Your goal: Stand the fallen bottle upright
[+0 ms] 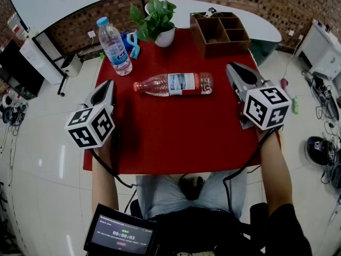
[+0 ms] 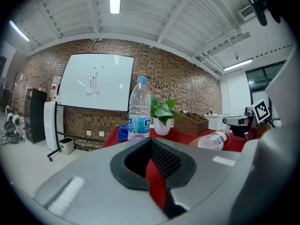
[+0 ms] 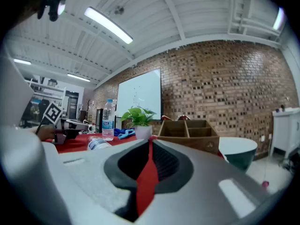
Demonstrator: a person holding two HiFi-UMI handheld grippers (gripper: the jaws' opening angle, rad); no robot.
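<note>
Both claws are pressed together with nothing in them; the left claw (image 1: 108, 84) waits at the left side of the red table (image 1: 176, 137), and the right claw (image 1: 234, 68) waits at the right side; only a thin strip of red shows between each pair of jaws.

The fallen bottle (image 1: 173, 84) lies on its side in the middle of the table, between the two claws and apart from both; its cap points to the left.

What could go wrong, I think: the bottle is round, so a poke from a closed claw could make it roll away; a claw has to open first; the clear plastic looks thin and slippery, so a weak pinch could let it slide out; a swing while lifting it could knock the standing bottle (image 1: 114, 47) or the plant (image 1: 157, 17) just behind; set down crooked, it could tip over again.

Hard to see: I cannot tell if there is water inside the fallen bottle; a blue thing (image 1: 130, 41) is partly hidden behind the standing bottle, and I cannot tell what it is; the marker cubes (image 1: 91, 127) cover the person's hands.
</note>
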